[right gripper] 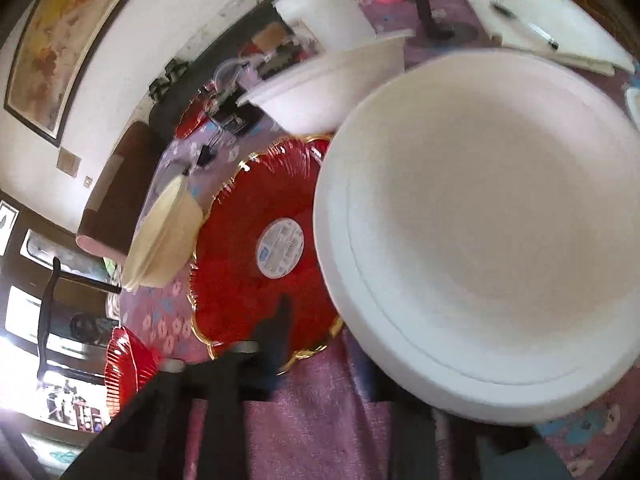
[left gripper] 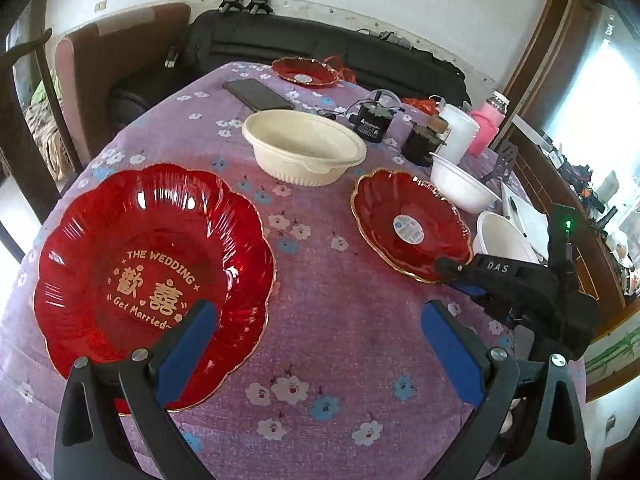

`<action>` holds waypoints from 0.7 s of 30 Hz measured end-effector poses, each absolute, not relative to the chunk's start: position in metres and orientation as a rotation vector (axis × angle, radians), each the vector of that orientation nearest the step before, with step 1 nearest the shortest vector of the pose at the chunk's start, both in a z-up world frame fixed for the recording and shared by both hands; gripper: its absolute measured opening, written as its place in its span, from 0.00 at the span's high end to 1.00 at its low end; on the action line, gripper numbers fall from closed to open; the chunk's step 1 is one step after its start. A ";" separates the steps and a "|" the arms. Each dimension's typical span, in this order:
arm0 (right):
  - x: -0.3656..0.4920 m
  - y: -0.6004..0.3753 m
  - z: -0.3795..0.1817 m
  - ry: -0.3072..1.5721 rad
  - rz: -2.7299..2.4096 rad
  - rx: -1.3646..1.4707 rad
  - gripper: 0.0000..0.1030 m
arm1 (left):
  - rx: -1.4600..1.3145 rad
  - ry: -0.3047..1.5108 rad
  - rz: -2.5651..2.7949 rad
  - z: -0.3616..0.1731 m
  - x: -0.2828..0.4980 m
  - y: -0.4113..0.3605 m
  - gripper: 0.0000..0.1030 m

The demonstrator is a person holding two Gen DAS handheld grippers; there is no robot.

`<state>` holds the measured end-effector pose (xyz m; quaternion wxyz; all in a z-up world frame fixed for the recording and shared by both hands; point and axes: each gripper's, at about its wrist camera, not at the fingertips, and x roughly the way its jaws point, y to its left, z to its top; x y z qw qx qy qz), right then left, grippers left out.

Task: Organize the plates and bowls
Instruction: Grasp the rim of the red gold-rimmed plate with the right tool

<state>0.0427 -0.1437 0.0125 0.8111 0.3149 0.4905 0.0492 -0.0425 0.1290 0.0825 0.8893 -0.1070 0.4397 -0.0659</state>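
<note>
The left tool (left gripper: 320, 320) hangs released over the worktop (left gripper: 340, 340), the big red plate (left gripper: 152, 276) under its left finger. The right tool (left gripper: 472, 276) reaches at the smaller red plate's (right gripper: 256, 240) near rim, a white bowl (right gripper: 480, 232) just right of it; its grip I cannot tell. A thin, glossy rim could slip, and a swing right would knock the bowl.

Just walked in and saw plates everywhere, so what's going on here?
Someone with two handheld grippers is sorting dishes on a purple floral tablecloth. The left gripper hovers open and empty beside the large red wedding plate. The right gripper is at the rim of the smaller red plate, beside a white bowl.
</note>
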 end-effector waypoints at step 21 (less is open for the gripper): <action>-0.095 -0.176 0.039 1.073 0.232 0.425 0.44 | -0.098 0.978 -0.234 0.067 -0.036 0.073 0.04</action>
